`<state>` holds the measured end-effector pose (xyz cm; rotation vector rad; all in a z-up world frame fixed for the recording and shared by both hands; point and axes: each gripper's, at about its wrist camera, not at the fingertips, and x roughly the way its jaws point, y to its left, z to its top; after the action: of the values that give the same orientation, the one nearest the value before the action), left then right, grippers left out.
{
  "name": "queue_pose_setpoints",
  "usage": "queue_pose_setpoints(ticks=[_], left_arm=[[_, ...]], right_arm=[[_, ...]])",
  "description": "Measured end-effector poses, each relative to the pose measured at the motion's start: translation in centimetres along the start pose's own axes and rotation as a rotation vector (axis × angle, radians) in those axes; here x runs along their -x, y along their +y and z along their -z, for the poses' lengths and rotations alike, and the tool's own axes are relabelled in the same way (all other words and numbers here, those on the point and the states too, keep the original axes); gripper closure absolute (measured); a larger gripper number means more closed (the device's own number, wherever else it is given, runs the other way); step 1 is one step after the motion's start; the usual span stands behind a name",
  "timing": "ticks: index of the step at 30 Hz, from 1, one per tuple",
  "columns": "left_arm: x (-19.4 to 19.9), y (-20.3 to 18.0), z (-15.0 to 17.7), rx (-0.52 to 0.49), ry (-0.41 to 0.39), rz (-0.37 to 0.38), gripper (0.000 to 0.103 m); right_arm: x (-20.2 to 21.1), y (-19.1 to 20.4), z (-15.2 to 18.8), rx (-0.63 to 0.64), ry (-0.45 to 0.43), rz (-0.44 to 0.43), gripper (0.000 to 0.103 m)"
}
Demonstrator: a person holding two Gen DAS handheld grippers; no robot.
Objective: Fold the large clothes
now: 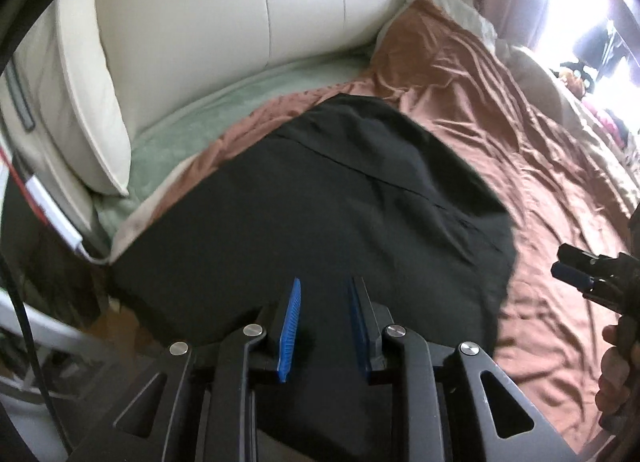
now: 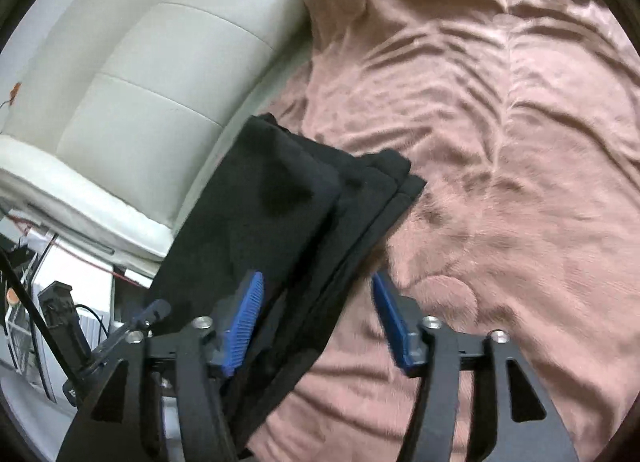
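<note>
A large black garment (image 1: 340, 202) lies folded on the brown blanket (image 1: 520, 142) near the bed's left edge. In the right wrist view the black garment (image 2: 280, 202) shows several stacked layers at its far corner. My left gripper (image 1: 325, 282) hovers over its near part, blue pads a little apart with only flat cloth below them. My right gripper (image 2: 318, 276) stands wide open astride the garment's right edge, its pads pressing on nothing. The right gripper (image 1: 580, 274) also shows at the right rim of the left wrist view, with a hand (image 1: 612, 374) behind it.
A cream padded headboard (image 1: 240, 2) and cushion (image 1: 92, 102) stand beyond the garment, with a pale green sheet (image 1: 192, 122) at their foot. Cables and a white charger (image 1: 56, 214) hang off the bed's left side. Rumpled brown blanket (image 2: 500, 142) spreads to the right.
</note>
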<state>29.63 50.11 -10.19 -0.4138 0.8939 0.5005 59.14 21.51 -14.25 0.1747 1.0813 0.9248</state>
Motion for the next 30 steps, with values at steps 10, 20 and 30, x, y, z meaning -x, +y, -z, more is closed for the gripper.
queue_pose_setpoints(ticks=[10,20,30], left_arm=[[9.8,-4.6,1.7,-0.041,-0.12,0.089,0.015],[18.0,-9.0,5.2,-0.072,-0.193,0.144,0.0],[23.6,-13.4,10.4,-0.131,-0.26,0.177,0.0]], right_arm=[[10.0,3.6,3.9,0.067,-0.098,0.1,0.017],[22.0,3.7,10.4,0.158,-0.201,0.163,0.0],[31.3,3.1,17.5,0.188,-0.307,0.232,0.0]])
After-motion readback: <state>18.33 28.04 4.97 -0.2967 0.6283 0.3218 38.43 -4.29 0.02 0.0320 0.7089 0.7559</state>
